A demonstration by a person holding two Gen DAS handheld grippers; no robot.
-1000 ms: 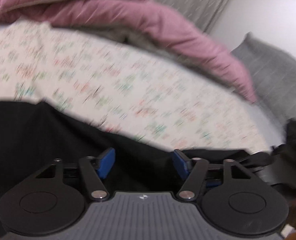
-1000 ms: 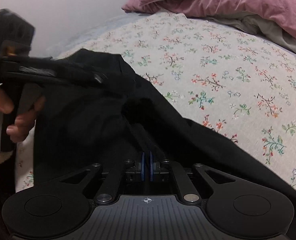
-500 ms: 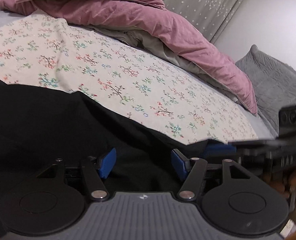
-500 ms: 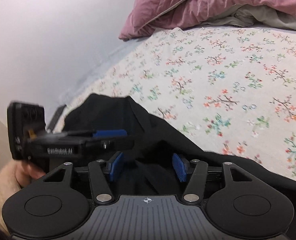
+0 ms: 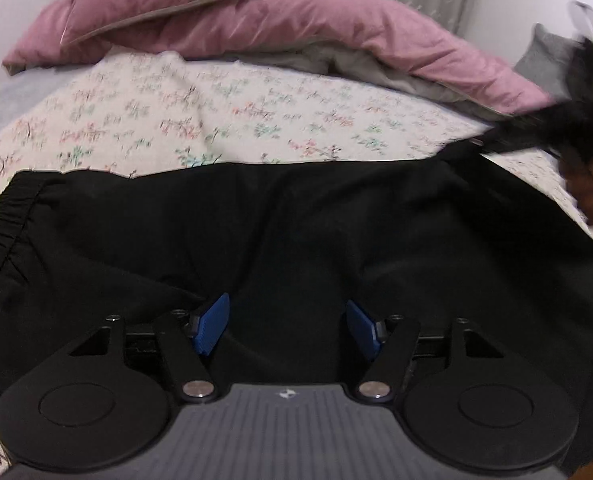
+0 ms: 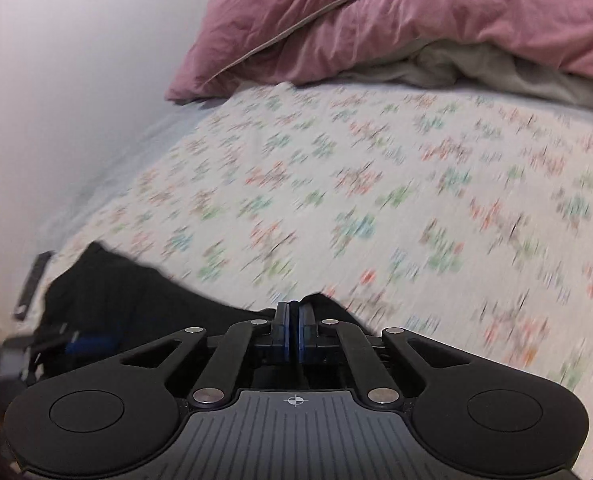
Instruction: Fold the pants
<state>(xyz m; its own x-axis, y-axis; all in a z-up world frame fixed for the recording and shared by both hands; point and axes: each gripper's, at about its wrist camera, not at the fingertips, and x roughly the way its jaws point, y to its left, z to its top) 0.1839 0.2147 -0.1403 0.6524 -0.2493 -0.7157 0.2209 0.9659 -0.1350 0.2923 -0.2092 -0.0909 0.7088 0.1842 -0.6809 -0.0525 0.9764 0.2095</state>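
Two grippers: left gripper (image 5: 286, 326) gapes wide over soft, floppy black pants (image 5: 296, 220), right gripper (image 6: 294, 334) pinched on their edge, so I'd grab the waistband (image 5: 8, 208).

right gripper (image 5: 536, 136) motion-blurred, pants (image 5: 296, 240) cut off at frame edges

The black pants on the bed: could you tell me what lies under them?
The floral bedsheet runs under the black pants and shows beyond their far edge; anything else beneath is covered.

Floral bed (image 5: 224, 120) – pants (image 5: 296, 240), pink duvet (image 5: 296, 20)
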